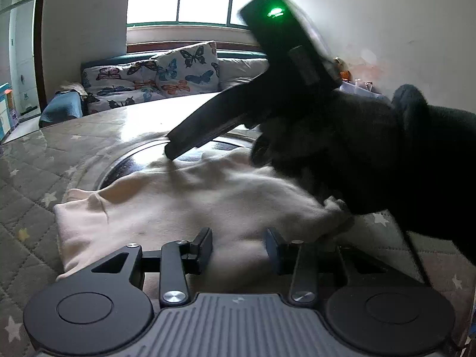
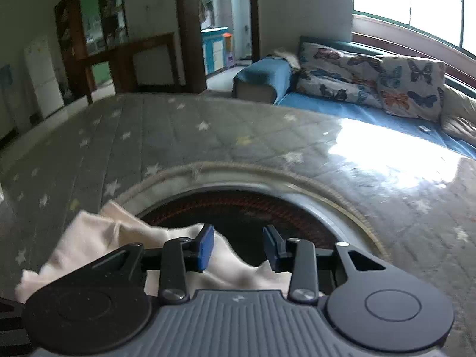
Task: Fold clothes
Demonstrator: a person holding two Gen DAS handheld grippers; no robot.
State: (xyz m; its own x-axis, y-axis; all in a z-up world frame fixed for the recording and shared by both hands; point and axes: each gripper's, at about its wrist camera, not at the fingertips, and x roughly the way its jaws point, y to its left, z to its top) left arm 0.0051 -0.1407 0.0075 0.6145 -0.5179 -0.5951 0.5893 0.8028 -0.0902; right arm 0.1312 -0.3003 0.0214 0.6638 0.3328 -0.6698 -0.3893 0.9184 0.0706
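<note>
One cream garment (image 1: pixel 184 208) lies rumpled on the quilted counter (image 1: pixel 35 160), partly over its dark round inset | we judge it light, limp, easily bunched | left tool (image 1: pixel 239 248) and right tool (image 2: pixel 238 245) spread, unclamped | we'd pinch hem corners

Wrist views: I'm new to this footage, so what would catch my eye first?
The cream garment rumpled on the star-quilted table cover, partly over a dark round inset. Next, the right claw in a dark-gloved hand looming above the cloth. Behind, butterfly cushions on a blue sofa under a bright window.
</note>
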